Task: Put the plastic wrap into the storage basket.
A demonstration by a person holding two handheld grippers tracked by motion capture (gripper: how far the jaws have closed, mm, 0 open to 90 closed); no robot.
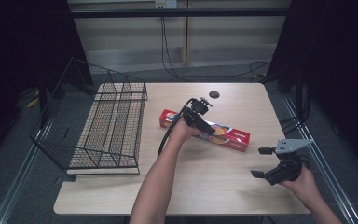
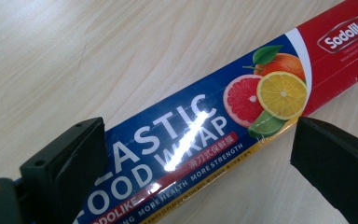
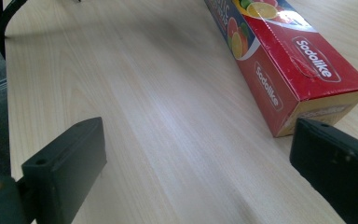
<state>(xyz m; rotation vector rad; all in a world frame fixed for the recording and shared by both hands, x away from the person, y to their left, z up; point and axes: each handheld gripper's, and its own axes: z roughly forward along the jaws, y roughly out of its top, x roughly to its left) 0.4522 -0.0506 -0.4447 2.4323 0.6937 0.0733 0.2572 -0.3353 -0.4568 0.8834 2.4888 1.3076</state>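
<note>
High view: your left gripper hangs over the middle of the long red-and-blue cardboard food-wrap box, jaws spread astride its width. That box lies diagonally mid-table. Your right gripper, also spread, waits apart off its near-right end.

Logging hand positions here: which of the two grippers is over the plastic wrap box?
The left gripper, over the middle of the plastic wrap box, jaws open either side of it. The right gripper is off the box's red end, above bare table.
</note>
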